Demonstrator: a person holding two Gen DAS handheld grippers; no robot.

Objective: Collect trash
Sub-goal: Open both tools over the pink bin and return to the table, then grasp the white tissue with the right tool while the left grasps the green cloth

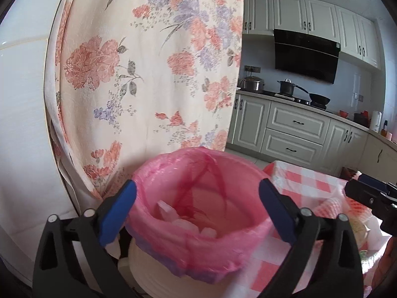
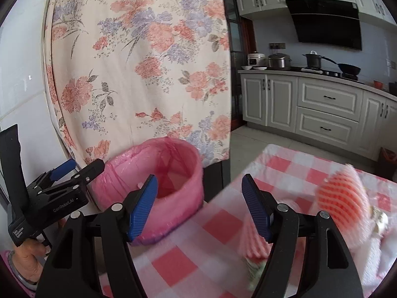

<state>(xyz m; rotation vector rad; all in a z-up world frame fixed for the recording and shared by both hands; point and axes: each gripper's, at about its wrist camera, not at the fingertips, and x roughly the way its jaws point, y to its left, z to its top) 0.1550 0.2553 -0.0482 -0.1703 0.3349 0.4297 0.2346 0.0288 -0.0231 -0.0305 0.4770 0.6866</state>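
Observation:
A white bin lined with a pink bag [image 1: 198, 213] stands beside the table; white scraps [image 1: 183, 221] lie inside it. My left gripper [image 1: 198, 208] is open and empty, hovering over the bin's mouth, and it shows at the left of the right wrist view [image 2: 74, 171]. My right gripper [image 2: 199, 206] is open and empty above the table's near edge, with the bin [image 2: 153, 186] just left of it. Pink and orange foam net trash [image 2: 340, 196] lies blurred on the checked tablecloth [image 2: 213, 223] to the right; it also shows in the left wrist view [image 1: 332, 206].
A floral curtain [image 1: 148, 74] hangs behind the bin over a white appliance [image 1: 22, 124]. Kitchen cabinets [image 2: 327, 109] with pots on the counter line the far wall. More wrappers [image 2: 379, 221] lie at the table's right side.

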